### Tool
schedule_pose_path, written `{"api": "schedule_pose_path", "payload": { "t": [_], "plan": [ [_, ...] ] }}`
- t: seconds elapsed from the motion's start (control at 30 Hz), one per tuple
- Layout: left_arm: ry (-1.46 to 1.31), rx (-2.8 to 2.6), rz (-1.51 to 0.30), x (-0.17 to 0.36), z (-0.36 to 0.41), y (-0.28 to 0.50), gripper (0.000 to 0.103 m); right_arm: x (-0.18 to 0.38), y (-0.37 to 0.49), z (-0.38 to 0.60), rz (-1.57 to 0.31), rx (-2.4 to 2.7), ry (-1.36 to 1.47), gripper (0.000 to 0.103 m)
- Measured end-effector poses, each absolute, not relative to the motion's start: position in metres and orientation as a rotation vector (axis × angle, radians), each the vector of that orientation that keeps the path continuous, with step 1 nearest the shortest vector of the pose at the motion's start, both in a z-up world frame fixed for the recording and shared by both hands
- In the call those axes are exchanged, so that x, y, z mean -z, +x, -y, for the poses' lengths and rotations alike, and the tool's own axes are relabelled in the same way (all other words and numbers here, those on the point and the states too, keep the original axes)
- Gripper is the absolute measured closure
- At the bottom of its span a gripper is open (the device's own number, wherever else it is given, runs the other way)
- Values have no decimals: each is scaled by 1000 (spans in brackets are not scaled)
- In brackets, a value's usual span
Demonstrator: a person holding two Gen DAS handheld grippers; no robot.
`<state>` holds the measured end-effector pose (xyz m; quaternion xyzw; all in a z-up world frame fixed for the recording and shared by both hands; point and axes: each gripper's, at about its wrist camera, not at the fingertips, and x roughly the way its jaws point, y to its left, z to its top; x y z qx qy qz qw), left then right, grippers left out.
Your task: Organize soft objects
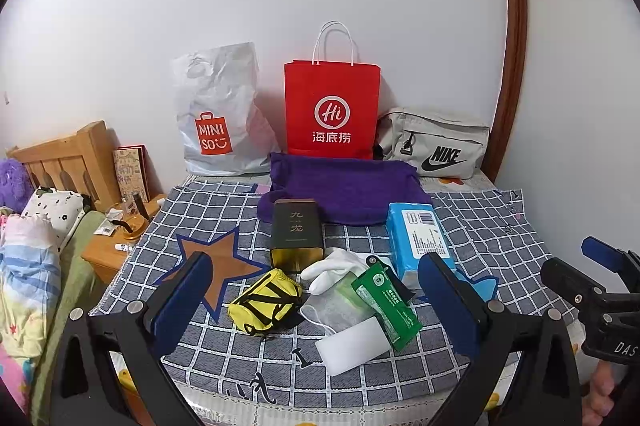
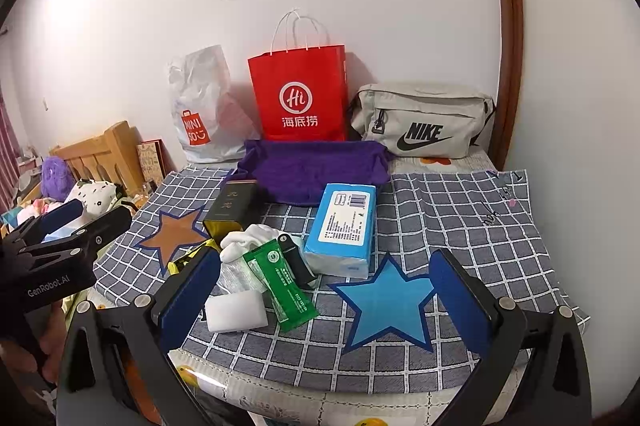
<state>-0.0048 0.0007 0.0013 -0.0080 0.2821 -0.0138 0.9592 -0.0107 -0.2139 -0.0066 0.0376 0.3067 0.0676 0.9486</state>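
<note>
i see the soft clutter, a yellow pouch [image 1: 266, 300], white glove [image 1: 334, 268] and white sponge [image 1: 352, 346], heaped just in front of the dark tin [image 1: 296, 234]. the purple cloth [image 1: 344, 191] lies behind the tin. my left gripper [image 1: 316, 302] and right gripper [image 2: 326, 300] both hang spread wide, gripping nothing.

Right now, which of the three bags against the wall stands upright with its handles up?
The red paper bag, in the middle. Its white handles stand above its top edge; the crumpled white plastic bag sags, and the grey Nike bag lies low.

Woven checked cloth [image 1: 480, 226], glossy red paper bag [image 1: 332, 105], crinkled plastic bag [image 1: 220, 105], purple terry towel [image 1: 344, 185]
</note>
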Motion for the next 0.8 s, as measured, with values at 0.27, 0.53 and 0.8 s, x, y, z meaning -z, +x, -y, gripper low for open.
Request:
{"api": "schedule_pose_path", "payload": {
  "t": [0.27,0.53,0.8],
  "plan": [
    [-18,21,-569,-2,0,-6,0,6,-15,216,-615,-138,84,0],
    [-17,21,-567,-2,0,-6,0,5,-17,217,-611,-140,86,0],
    [-15,19,-565,-2,-1,-7,0,5,-17,216,-610,-141,88,0]
  ]
}}
